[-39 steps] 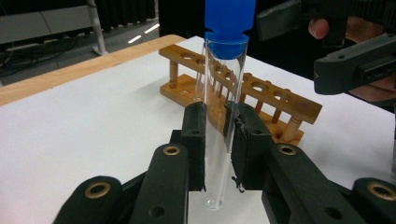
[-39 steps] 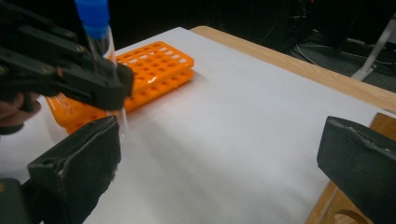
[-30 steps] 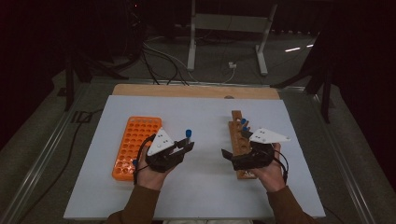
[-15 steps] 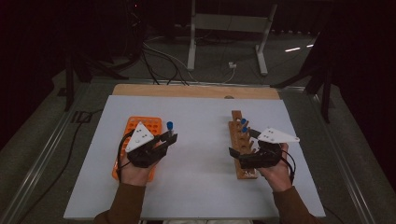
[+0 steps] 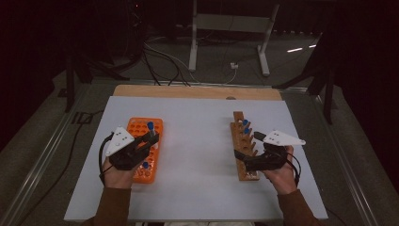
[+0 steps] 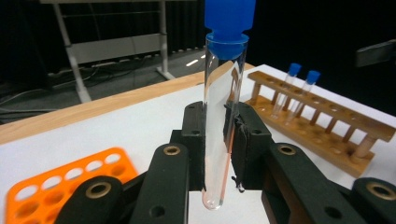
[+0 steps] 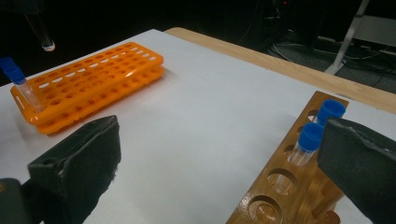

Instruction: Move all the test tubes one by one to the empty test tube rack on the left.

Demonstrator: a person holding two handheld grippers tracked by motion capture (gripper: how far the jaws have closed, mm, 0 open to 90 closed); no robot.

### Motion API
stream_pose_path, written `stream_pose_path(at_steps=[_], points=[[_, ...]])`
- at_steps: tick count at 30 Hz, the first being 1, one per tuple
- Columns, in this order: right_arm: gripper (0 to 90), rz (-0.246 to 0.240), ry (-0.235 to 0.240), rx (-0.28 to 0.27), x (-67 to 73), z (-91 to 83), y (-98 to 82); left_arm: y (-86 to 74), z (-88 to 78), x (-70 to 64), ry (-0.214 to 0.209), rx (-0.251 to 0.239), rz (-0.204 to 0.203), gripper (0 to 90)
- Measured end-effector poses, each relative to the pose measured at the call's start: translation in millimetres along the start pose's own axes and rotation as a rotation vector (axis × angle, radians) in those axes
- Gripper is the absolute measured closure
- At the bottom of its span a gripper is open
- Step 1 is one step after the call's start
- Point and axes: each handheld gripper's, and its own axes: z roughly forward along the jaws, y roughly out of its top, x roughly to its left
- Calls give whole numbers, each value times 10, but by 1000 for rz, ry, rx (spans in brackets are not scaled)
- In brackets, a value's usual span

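A lab or test-bench setting, dim around the edges; a white tabletop (image 5: 197, 188) on a wooden board holds an orange plastic tube rack (image 5: 145, 141) at centre left and a wooden test-tube rack (image 5: 243, 146) at centre right, with blue-capped glass tubes (image 7: 308, 142) standing in it; cables (image 5: 160, 56) trail over the dark floor at upper left; a grey metal desk frame (image 5: 226, 28) stands at the top centre.
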Motion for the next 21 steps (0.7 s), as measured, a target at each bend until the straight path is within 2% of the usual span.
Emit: stream_pose_path(at_steps=[6, 16, 21], points=[[1, 2, -8, -2, -31, -38, -26, -81, -85, 83, 39, -1, -9, 781], [1, 16, -17, -4, -80, -87, -84, -212, -213, 179, 75, 15, -23, 781], [0, 24, -26, -7, -98, -104, -101, -289, -281, 236, 95, 18, -44, 781]])
